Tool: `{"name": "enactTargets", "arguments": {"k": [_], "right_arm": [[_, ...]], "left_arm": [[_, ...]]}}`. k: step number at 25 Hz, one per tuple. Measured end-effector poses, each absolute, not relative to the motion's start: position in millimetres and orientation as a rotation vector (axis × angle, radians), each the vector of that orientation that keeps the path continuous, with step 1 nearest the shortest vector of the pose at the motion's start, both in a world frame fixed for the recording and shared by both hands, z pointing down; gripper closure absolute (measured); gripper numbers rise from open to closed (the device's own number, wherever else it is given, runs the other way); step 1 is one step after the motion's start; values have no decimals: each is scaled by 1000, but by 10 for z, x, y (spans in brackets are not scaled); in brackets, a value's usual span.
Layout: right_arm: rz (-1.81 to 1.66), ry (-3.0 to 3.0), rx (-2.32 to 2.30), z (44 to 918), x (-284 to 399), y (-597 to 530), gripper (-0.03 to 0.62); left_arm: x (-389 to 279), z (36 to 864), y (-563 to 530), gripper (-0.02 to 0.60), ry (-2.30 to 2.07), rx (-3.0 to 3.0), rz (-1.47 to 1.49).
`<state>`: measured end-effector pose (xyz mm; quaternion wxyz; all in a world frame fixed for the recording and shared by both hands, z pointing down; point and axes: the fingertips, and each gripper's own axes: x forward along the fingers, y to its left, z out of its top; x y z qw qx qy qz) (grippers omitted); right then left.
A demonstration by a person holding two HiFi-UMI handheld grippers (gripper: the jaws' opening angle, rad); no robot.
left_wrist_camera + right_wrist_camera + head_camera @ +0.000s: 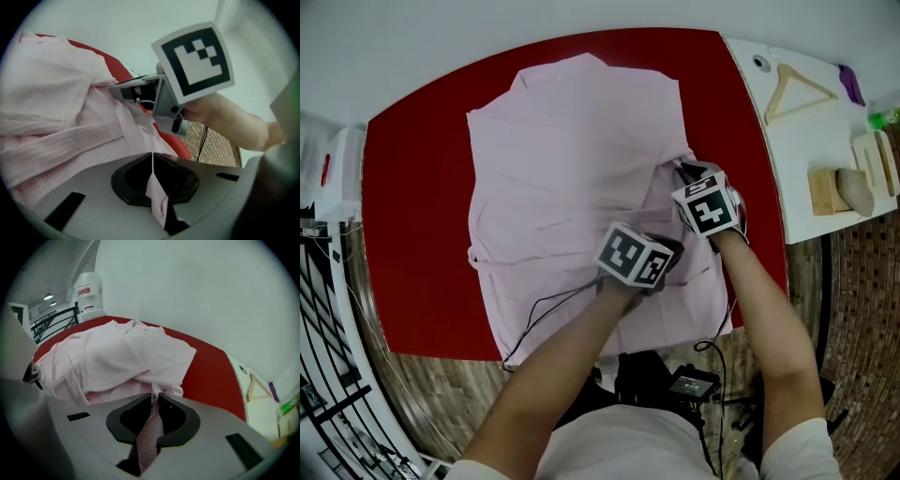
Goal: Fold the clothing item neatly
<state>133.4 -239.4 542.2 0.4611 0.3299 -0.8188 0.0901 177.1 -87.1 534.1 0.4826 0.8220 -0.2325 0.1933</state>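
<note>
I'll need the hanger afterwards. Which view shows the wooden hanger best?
The head view: the wooden hanger lies whole on the white side table. The right gripper view catches the hanger small at its edge; the left gripper view does not show it.

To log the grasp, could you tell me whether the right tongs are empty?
No, the right tongs are shut on a pinch of the pale pink cloth shirt.
</note>
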Motion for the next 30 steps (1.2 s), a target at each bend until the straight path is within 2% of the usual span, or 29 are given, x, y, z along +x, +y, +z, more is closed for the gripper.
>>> {"name": "enactTargets", "arguments": {"k": [2,4,7,19,28,30], "right_arm": [[231,-2005,813,5441,1363,-2397,552],[236,-2000,819,5445,1406,-2426,495],[244,-2008,856,5402,1503,-2503,471],[215,-2157,905,5018,1608,-2464,465],[317,-2221,995,4794,1793,-1983,468],[307,-2194,1024,4799,1838,-1819,500]], "left_arm": [[1748,5306,-868,575,-564,2010,453],[1707,5268,-859,574,-573,2016,437],[1677,5190,-835,574,-588,2034,420],[1359,4741,-514,574,-688,2084,306],[600,4392,40,575,-836,2143,233],[459,4376,202,575,-844,2157,221]]}}
